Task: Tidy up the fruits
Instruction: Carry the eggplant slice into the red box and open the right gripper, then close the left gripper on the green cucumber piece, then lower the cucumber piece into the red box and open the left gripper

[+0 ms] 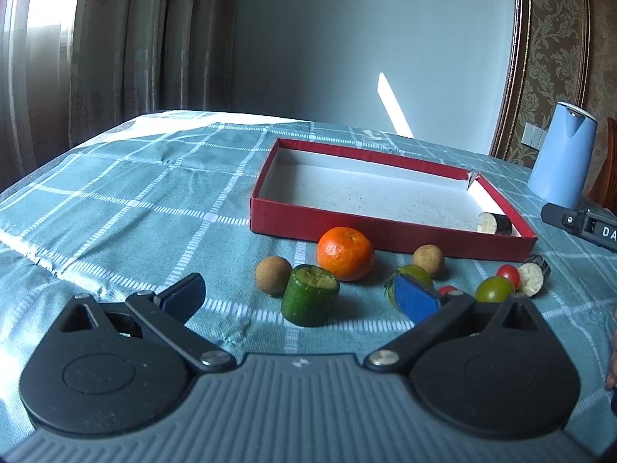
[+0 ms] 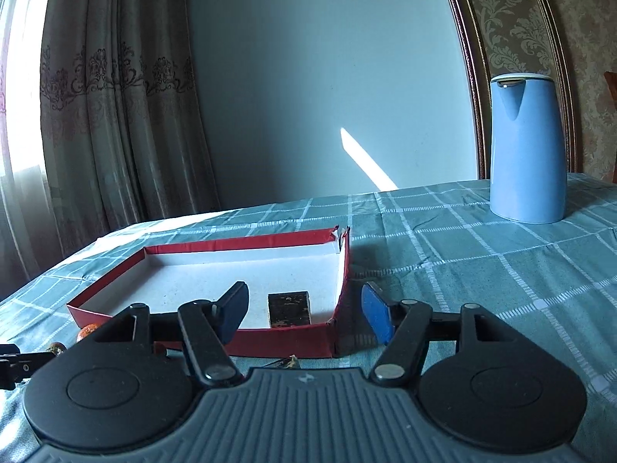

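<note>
Right wrist view shows the right claw (image 2: pixel 304 310) spread over the red box's (image 2: pixel 277 341) corner, where lowering could snag that wall.

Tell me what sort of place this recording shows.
Probably a home dining or living room: a table under a checked tablecloth, patterned curtains at a window, and a blue kettle against ornate wallpaper.

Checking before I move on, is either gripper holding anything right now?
Nothing is held. The left gripper is open around the cucumber piece; the right gripper is open over the eggplant piece.
</note>
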A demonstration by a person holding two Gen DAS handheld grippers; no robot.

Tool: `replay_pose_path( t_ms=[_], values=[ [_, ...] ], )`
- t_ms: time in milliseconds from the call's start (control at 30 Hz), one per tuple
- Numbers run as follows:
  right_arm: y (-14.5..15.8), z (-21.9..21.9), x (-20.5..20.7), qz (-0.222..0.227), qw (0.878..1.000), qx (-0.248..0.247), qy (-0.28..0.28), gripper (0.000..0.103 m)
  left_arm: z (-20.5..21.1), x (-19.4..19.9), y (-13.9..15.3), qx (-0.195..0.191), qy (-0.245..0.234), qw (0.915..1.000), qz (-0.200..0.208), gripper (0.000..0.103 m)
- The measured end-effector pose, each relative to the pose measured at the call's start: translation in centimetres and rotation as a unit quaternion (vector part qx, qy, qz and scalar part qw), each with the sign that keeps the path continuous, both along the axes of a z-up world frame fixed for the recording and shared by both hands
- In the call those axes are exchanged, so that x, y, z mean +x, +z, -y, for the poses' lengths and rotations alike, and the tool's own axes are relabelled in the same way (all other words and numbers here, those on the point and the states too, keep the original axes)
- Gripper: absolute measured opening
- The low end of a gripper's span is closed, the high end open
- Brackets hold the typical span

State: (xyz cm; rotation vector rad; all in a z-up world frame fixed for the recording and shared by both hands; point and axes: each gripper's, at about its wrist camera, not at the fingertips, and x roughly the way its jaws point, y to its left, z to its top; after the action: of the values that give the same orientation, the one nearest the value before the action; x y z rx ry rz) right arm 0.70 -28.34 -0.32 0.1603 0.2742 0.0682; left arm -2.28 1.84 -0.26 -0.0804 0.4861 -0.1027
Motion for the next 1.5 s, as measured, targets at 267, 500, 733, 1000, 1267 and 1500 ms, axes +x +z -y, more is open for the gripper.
replay_pose_path(
  t_ms=[267, 500, 733, 1000, 1267, 1500],
  values=[
    [-0.2, 0.6, 0.2, -0.004, 1.000, 0.028, 0.015, 0.065, 0.6, -0.3, -0.1, 0.035, -0.016, 0.9993, -0.002, 0.082],
    [-0.4, 0.6, 0.2, -0.008, 0.999, 0.031, 0.022, 0.065, 1.6, 1.7, -0.1, 0.052, -0.042, 0.9974, -0.025, 0.066],
    [-0.4, 0.6, 0.3, -0.008, 0.999, 0.031, 0.027, 0.068, 1.6, 3.3, -0.9, 0.048, -0.039, 0.9960, -0.064, 0.032],
    [-0.3, 0.5, 0.1, -0.004, 0.999, 0.030, 0.028, 0.076, 1.5, 2.9, -0.6, 0.047, -0.030, 0.9970, -0.054, 0.029],
    [-0.3, 0.3, 0.0, 0.000, 0.999, 0.024, 0.027, 0.076, 2.6, 3.5, 2.5, 0.040, -0.026, 0.9987, -0.017, 0.029],
    [-0.3, 0.3, 0.0, -0.002, 0.999, 0.024, 0.026, 0.076, 5.8, 8.3, 4.3, 0.061, -0.010, 0.9981, 0.001, 0.029]
  ],
)
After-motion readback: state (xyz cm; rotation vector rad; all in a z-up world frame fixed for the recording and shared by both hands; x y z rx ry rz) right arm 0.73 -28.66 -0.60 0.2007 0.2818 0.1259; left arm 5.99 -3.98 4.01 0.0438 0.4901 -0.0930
